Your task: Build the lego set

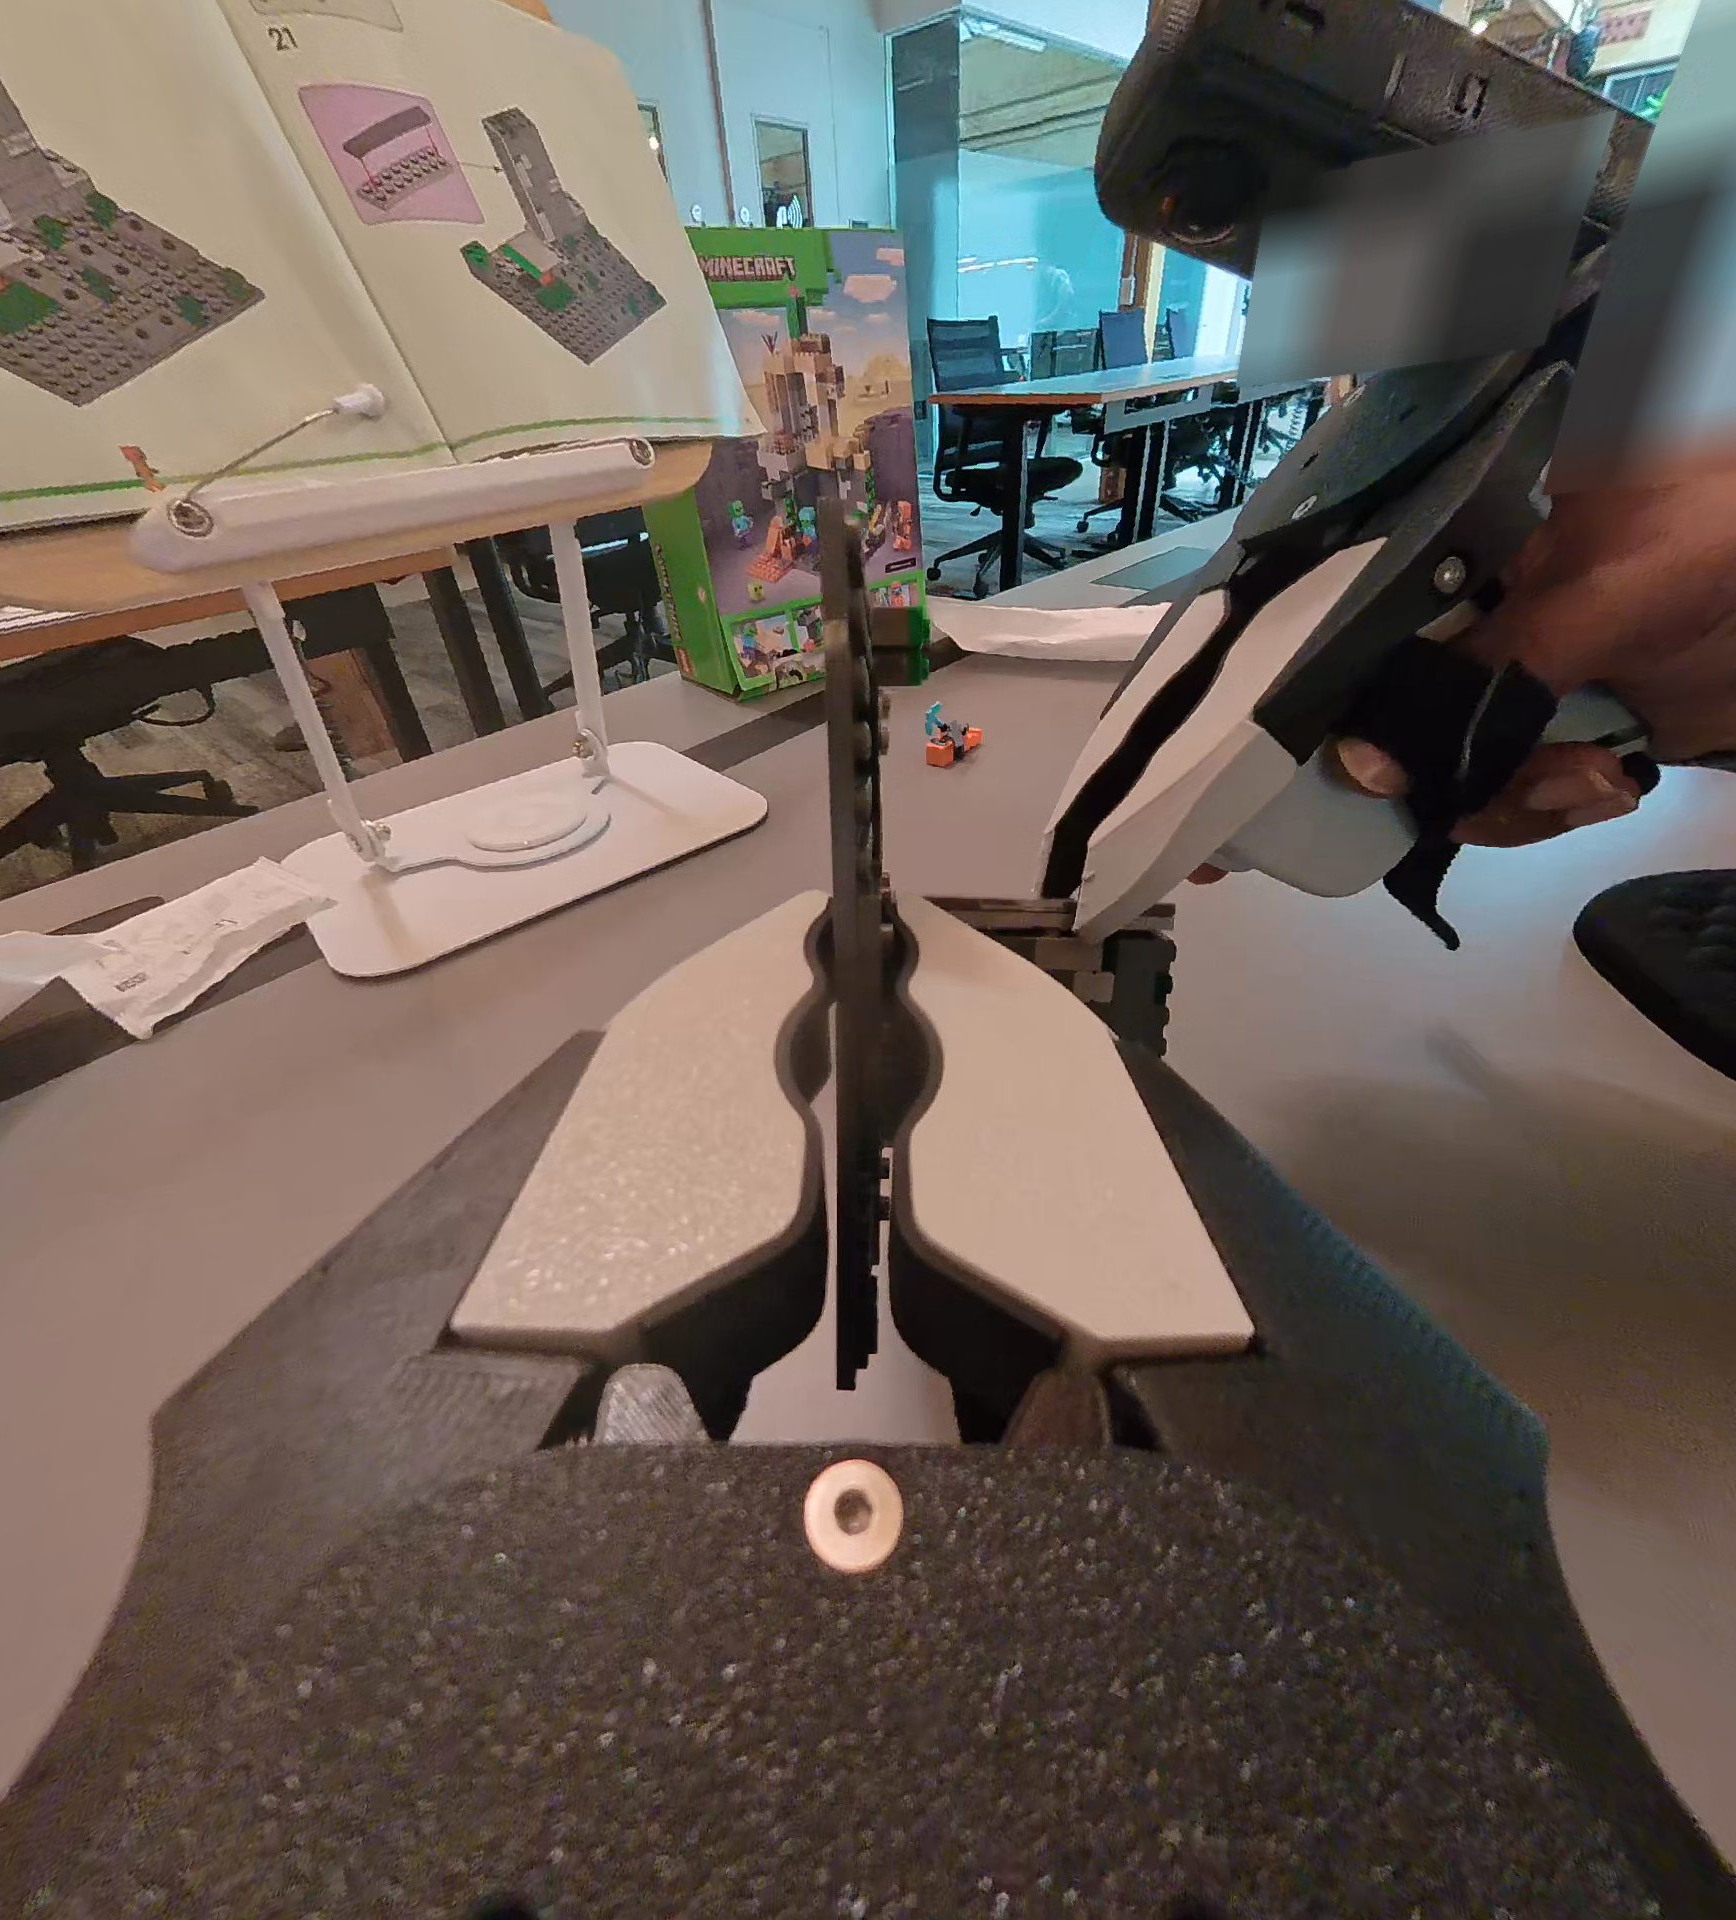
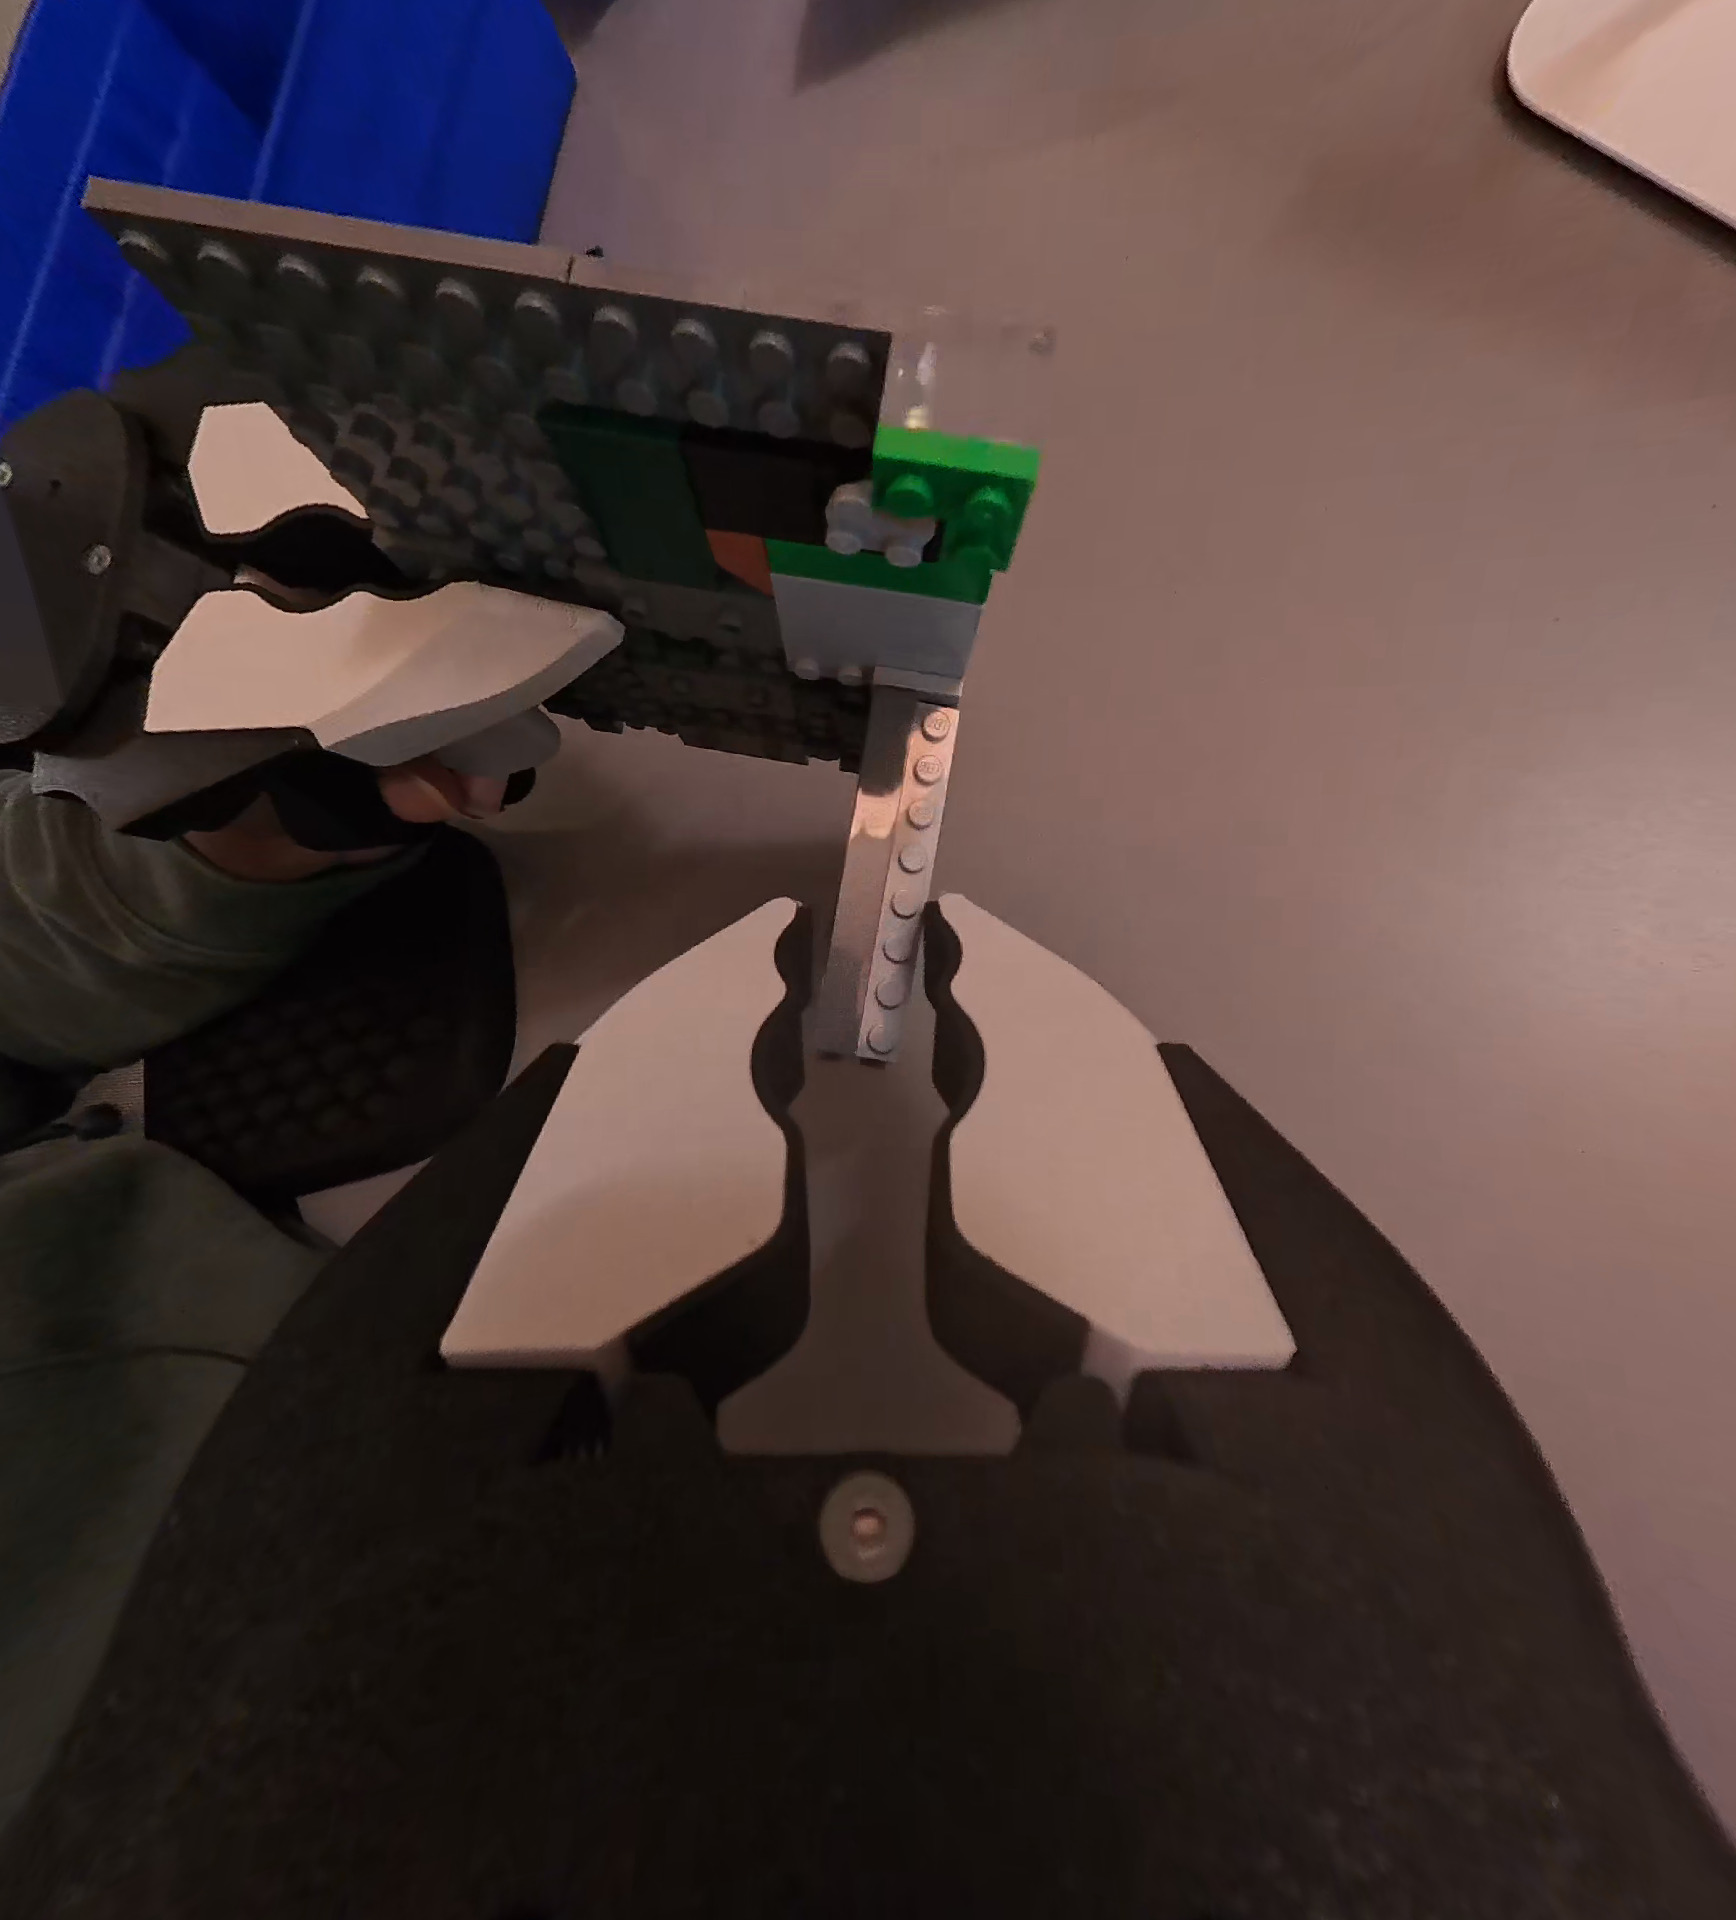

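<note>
My left gripper [image 1: 859, 935] is shut on the dark grey baseplate [image 1: 848, 727], which I hold upright and edge-on above the table. The right wrist view shows this baseplate [image 2: 490, 343] with green plates [image 2: 947, 488] at one corner, and the left gripper [image 2: 531, 592] clamped on its edge. A light grey studded tower [image 2: 890, 831] sticks out from that corner toward the camera. My right gripper [image 2: 869, 914] is shut on the tower's free end. In the left wrist view the right gripper [image 1: 1077, 883] comes down from the upper right onto the tower [image 1: 1134, 956].
An open instruction booklet [image 1: 324, 260] rests on a white stand [image 1: 552, 821] at the left. The set box [image 1: 812, 436] and a small orange figure [image 1: 952, 740] lie behind. Crumpled paper bags [image 1: 116, 966] are at the left, and a blue bin [image 2: 272, 114] is nearby. The left gripper's tips are roughly 7 centimeters from the right gripper's.
</note>
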A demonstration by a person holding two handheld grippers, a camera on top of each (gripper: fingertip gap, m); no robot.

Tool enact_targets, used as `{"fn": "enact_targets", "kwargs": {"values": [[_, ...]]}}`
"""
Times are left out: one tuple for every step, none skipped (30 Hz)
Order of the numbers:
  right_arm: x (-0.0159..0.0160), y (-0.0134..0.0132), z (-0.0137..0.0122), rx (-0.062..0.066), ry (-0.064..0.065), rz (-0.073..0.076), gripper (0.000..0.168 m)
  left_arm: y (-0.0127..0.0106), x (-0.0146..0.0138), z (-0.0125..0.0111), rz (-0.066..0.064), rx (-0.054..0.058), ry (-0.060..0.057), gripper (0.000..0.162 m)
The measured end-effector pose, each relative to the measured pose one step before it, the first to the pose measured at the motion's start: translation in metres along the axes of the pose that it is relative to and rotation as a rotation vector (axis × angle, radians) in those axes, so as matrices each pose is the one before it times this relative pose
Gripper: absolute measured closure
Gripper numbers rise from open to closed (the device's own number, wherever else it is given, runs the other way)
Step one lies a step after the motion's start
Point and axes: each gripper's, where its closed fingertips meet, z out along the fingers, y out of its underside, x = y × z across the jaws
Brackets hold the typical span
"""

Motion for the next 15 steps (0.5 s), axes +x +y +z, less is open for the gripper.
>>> {"fn": "enact_targets", "kwargs": {"values": [[-0.00035, -0.00066, -0.00045, 0.0022, -0.0003, -0.0014, 0.148, -0.00063, -0.00023, -0.00027, -0.0028, 0.0030, -0.0001, 0.156], [-0.00046, -0.00054, -0.00052, 0.0018, -0.0008, -0.0016, 0.148, -0.00041, -0.00028, -0.00021, -0.0053, 0.0021, 0.0011, 0.156], [-0.00044, -0.00061, -0.00058, 0.0018, -0.0009, -0.0025, 0.148, -0.00037, -0.00020, -0.00022, -0.0046, 0.0025, 0.0013, 0.156], [-0.00068, -0.00056, -0.00055, 0.0023, -0.0018, -0.0034, 0.148, -0.00043, -0.00040, -0.00027, -0.0042, 0.0030, 0.0005, 0.156], [-0.00098, -0.00079, -0.00068, 0.0037, -0.0039, -0.0040, 0.147, -0.00063, -0.00048, -0.00036, -0.0034, 0.0038, 0.0001, 0.156], [-0.00122, -0.00114, -0.00100, 0.0062, -0.0065, -0.0038, 0.146, -0.00070, -0.00031, -0.00029, -0.0031, 0.0042, 0.0005, 0.156], [-0.00107, -0.00137, -0.00114, 0.0074, -0.0063, -0.0024, 0.146, -0.00069, -0.00017, -0.00041, -0.0031, 0.0034, 0.0009, 0.156], [-0.00076, -0.00121, -0.00127, 0.0058, -0.0051, -0.0029, 0.145, -0.00029, -0.00009, -0.00021, -0.0031, 0.0017, 0.0009, 0.156], [-0.00085, -0.00109, -0.00140, 0.0050, -0.0071, -0.0044, 0.145, -0.00030, -0.00005, -0.00026, -0.0025, 0.0017, 0.0009, 0.156], [-0.00136, -0.00158, -0.00165, 0.0090, -0.0112, -0.0045, 0.144, -0.00023, 0.00004, -0.00008, -0.0021, 0.0011, 0.0016, 0.156], [-0.00113, -0.00239, -0.00216, 0.0145, -0.0119, -0.0052, 0.143, -0.00032, 0.00034, 0.00000, -0.0021, 0.0017, 0.0029, 0.156], [-0.00074, -0.00239, -0.00272, 0.0153, -0.0121, -0.0089, 0.141, -0.00029, 0.00046, -0.00010, -0.0023, 0.0023, 0.0035, 0.156], [-0.00058, -0.00249, -0.00337, 0.0170, -0.0156, -0.0094, 0.139, -0.00034, 0.00070, -0.00012, -0.0018, 0.0027, 0.0049, 0.156], [-0.00032, -0.00274, -0.00404, 0.0212, -0.0227, -0.0023, 0.137, -0.00046, 0.00055, -0.00015, -0.0025, 0.0029, 0.0044, 0.156], [0.00068, -0.00214, -0.00443, 0.0201, -0.0266, 0.0109, 0.135, -0.00077, 0.00094, -0.00020, -0.0040, 0.0053, 0.0066, 0.156]]}}
